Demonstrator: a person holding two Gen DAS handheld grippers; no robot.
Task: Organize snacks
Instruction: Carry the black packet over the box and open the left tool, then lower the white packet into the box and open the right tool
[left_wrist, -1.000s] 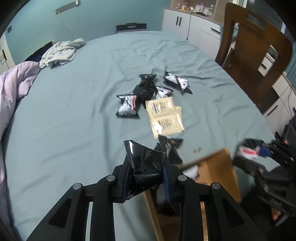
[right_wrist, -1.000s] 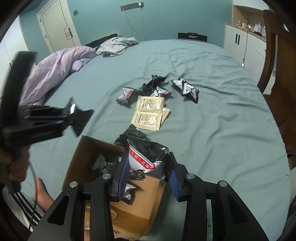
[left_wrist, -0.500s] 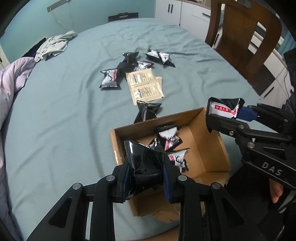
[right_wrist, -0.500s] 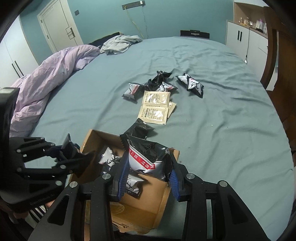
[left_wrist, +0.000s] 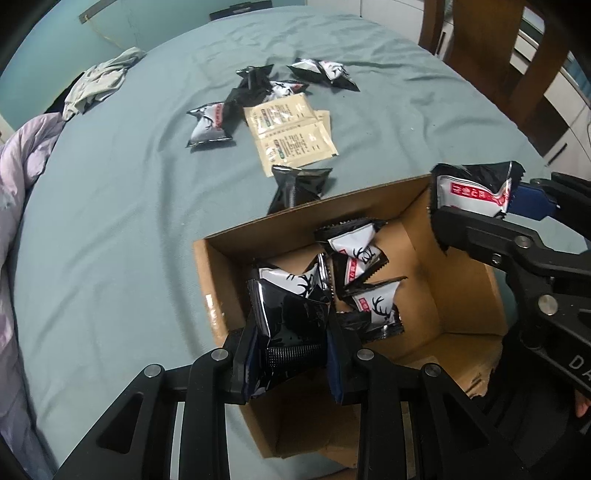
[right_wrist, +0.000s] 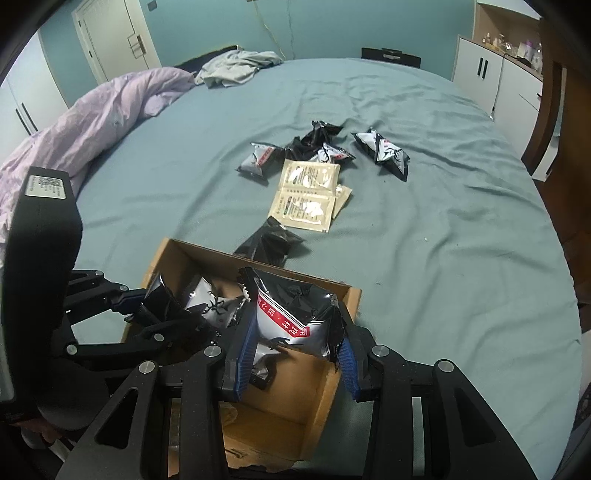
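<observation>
The left gripper (left_wrist: 291, 354) is clamped on a crumpled black snack packet (left_wrist: 291, 317) and holds it over the near left part of an open cardboard box (left_wrist: 461, 295), while the right gripper (right_wrist: 295, 354) pinches a black-and-white packet with a red band (right_wrist: 295, 314) above the box's right side. Inside the box lie several deer-print packets (left_wrist: 373, 306). Just beyond its far wall a dark packet (left_wrist: 299, 184) rests on the teal sheet (right_wrist: 443, 240), and farther on sit two tan sachets (right_wrist: 306, 195) among more loose black packets (right_wrist: 384, 151). The red band carries white characters too small to read, and the sachets' print is also illegible. A lilac duvet (right_wrist: 92, 125) and grey clothing (right_wrist: 236, 66) lie at the bed's far left; a white cabinet (right_wrist: 480, 74) and a wooden chair (left_wrist: 498, 55) stand to the right.
</observation>
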